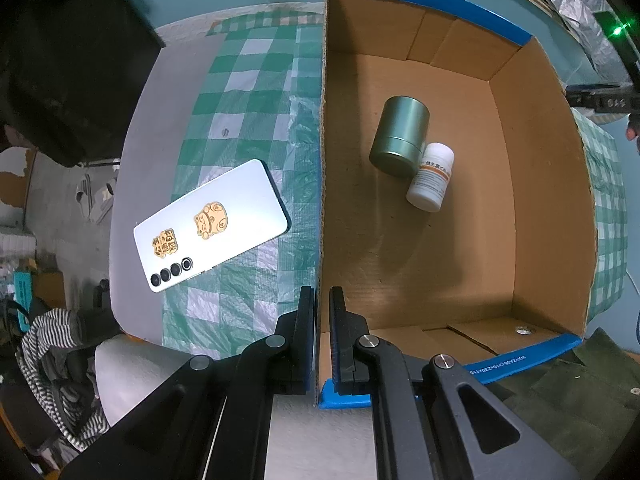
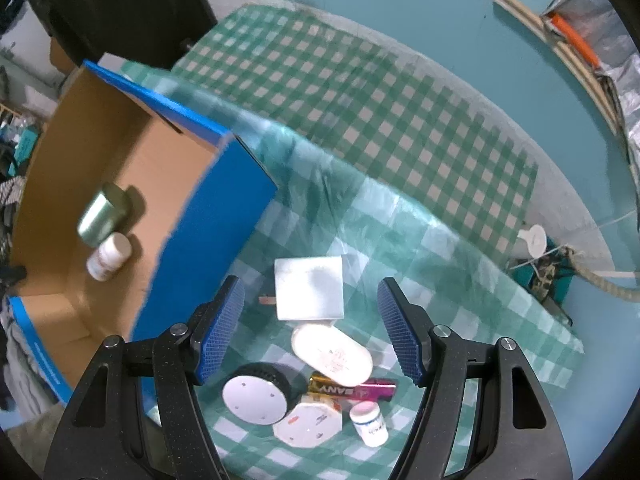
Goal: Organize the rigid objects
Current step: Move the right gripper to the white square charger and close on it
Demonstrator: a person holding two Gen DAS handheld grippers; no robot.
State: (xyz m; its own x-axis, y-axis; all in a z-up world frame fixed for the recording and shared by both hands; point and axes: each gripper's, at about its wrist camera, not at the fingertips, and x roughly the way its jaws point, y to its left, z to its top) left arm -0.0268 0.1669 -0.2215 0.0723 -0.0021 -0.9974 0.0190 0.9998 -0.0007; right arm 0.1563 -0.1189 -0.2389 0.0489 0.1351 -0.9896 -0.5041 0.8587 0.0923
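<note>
Left gripper [image 1: 323,300]: points straight down, jaws pinching the left wall of the cardboard box [image 1: 321,184].
Right gripper [image 2: 311,320]: points down, jaws spread, empty, above the clutter right of the box.
In box: green tin [image 1: 400,137] touching white bottle [image 1: 431,177].
On checked cloth [image 2: 400,128]: white square block [image 2: 310,294], oval case [image 2: 332,354], black disc [image 2: 256,394], battery [image 2: 352,390].
Left of box: phone [image 1: 212,226] lying face down.
</note>
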